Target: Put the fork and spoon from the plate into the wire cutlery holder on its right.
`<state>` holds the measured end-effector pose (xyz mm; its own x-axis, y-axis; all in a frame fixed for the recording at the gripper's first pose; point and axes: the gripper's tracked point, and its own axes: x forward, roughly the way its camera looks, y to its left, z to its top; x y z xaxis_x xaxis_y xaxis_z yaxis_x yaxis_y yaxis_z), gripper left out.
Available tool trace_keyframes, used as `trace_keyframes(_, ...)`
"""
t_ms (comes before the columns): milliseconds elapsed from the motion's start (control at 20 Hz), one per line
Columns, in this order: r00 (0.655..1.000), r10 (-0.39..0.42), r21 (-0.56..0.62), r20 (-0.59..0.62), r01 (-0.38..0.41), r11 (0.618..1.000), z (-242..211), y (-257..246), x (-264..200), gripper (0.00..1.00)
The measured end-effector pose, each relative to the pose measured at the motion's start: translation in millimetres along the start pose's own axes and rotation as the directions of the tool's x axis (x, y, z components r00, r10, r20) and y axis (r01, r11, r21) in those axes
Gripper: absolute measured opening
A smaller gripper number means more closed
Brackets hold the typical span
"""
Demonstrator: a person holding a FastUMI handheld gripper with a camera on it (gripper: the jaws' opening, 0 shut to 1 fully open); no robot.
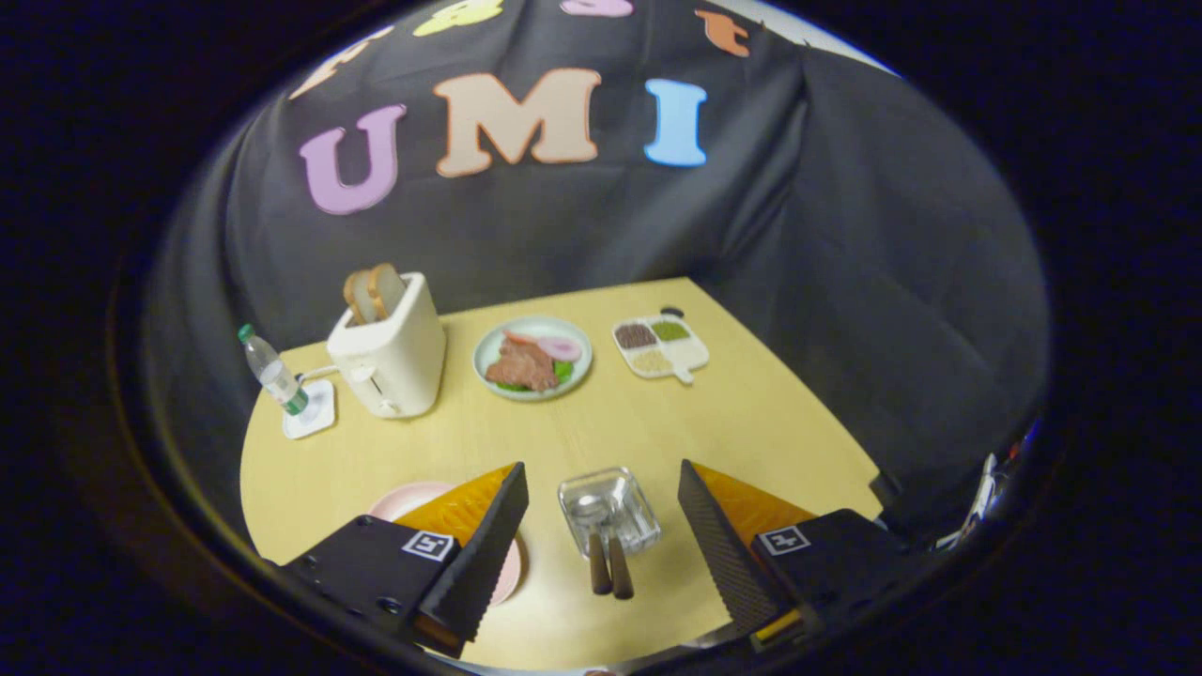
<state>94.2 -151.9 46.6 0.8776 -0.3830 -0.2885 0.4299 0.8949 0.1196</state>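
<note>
Cutlery, a fork (620,566) and spoon (593,540), is seen standing in the wire cutlery holder (610,512) on the pale wooden worktop (657,422), brown handles leaning toward the camera. The hand-held gripper (601,493) is held wide open with nothing gripped, the holder lying between its fingers. A pink plate (413,499) is partly hidden behind the left finger. Beyond are placed a toaster (390,352) with bread, a water bottle (272,371), a plate of food (532,357) and a divided tray (660,347).

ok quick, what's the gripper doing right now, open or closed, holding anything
Gripper: open and holding nothing; its fingers stand wide apart either side of the wire cutlery holder, touching neither it nor the two brown handles sticking out.
</note>
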Motion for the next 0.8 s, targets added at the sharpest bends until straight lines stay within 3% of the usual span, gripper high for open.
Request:
trace_keyframes(100,0.984,0.051,-0.054,0.17,-0.043,0.998,35,5,-5,1.0)
trace_keyframes(250,0.925,0.135,-0.103,0.356,-0.105,0.989,80,16,-29,1.0)
trace_keyframes(500,0.817,0.221,-0.083,0.532,-0.21,0.974,122,28,-74,1.0)
trace_keyframes(600,0.804,0.212,-0.07,0.556,-0.209,0.975,122,22,-85,1.0)
trace_keyframes(800,0.811,0.211,-0.057,0.545,-0.215,0.975,101,21,-90,1.0)
